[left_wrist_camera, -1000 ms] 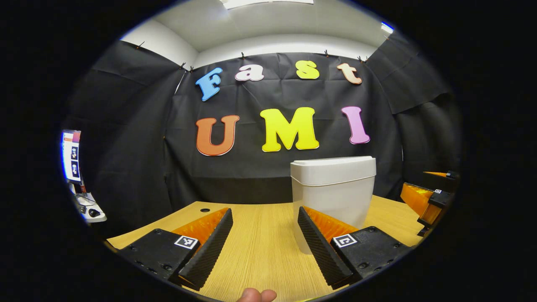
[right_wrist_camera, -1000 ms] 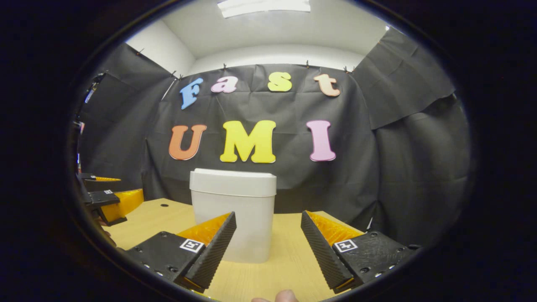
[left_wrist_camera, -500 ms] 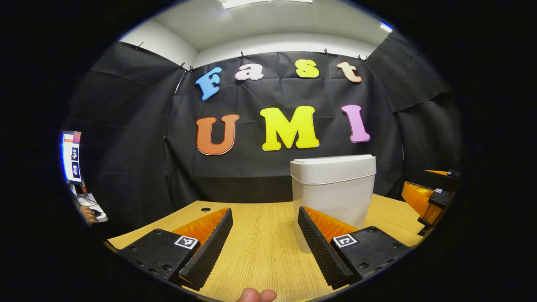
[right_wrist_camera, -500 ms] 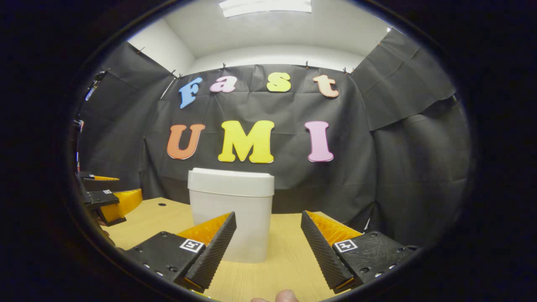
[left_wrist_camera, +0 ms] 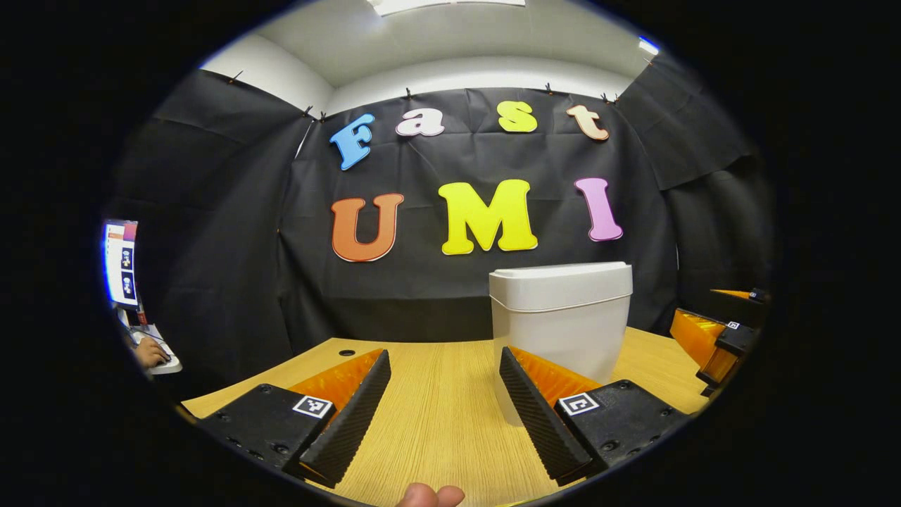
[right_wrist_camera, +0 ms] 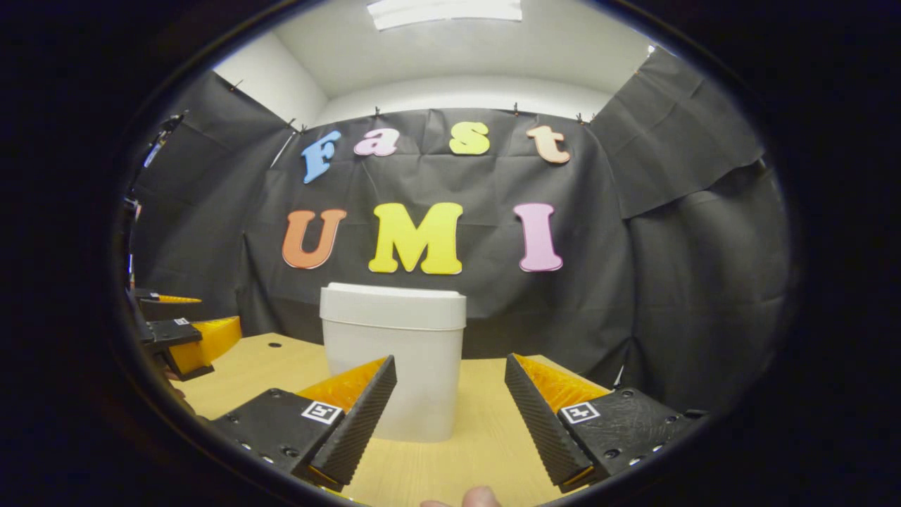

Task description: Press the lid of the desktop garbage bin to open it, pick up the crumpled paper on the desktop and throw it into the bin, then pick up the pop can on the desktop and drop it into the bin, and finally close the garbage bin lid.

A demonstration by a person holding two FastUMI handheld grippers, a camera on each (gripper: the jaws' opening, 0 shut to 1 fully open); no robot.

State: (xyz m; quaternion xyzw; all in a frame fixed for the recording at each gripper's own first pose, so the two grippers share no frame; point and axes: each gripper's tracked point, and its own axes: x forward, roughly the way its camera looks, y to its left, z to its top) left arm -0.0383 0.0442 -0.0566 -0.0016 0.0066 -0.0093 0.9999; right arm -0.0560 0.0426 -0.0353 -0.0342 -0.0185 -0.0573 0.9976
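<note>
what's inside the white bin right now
Can't tell. The bin stands on the wooden table with its lid shut flat on top, so the inside is covered. Both claws, left and right, are open and empty in front of it.

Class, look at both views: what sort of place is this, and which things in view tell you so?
Probably a recording booth set up as a desk: black cloth walls, a wooden desktop carrying a white lidded bin, and a monitor at the side.
</note>
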